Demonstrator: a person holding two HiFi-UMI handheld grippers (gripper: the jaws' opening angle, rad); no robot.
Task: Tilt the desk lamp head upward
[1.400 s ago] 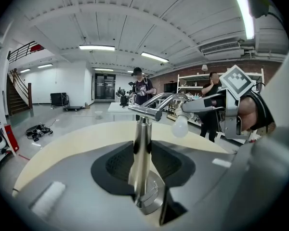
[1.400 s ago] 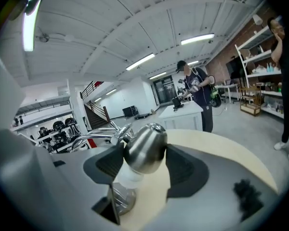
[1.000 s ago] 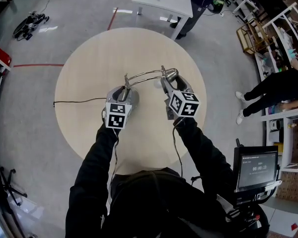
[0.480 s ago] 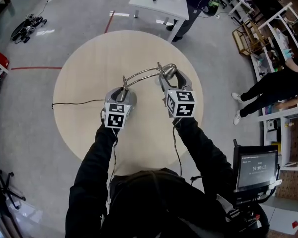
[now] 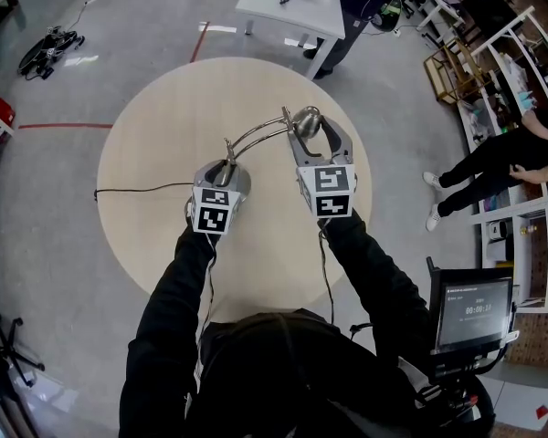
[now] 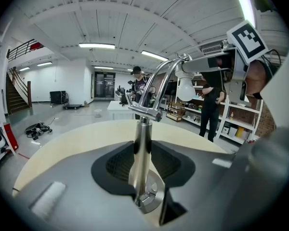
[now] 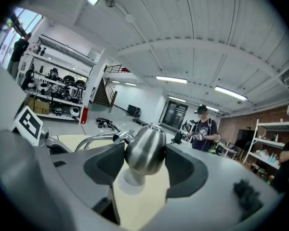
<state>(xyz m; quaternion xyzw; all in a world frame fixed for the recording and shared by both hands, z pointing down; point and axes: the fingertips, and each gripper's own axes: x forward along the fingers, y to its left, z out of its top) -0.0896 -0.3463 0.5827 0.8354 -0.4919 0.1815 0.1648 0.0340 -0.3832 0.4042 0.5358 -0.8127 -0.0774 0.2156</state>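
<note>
Lifted since earlier, right gripper (image 5: 312,129) fingers pinch lamp head (image 7: 145,150); left gripper (image 5: 226,166) fingers apparently clamp lamp post (image 6: 140,153)

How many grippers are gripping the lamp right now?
2. The left gripper is shut on the upright post; the right gripper is shut on the head. Neither is hidden.

Lamp head (image 5: 306,119) higher than before.

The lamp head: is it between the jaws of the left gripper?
No, the lamp head sits between the jaws of the right gripper.
</note>
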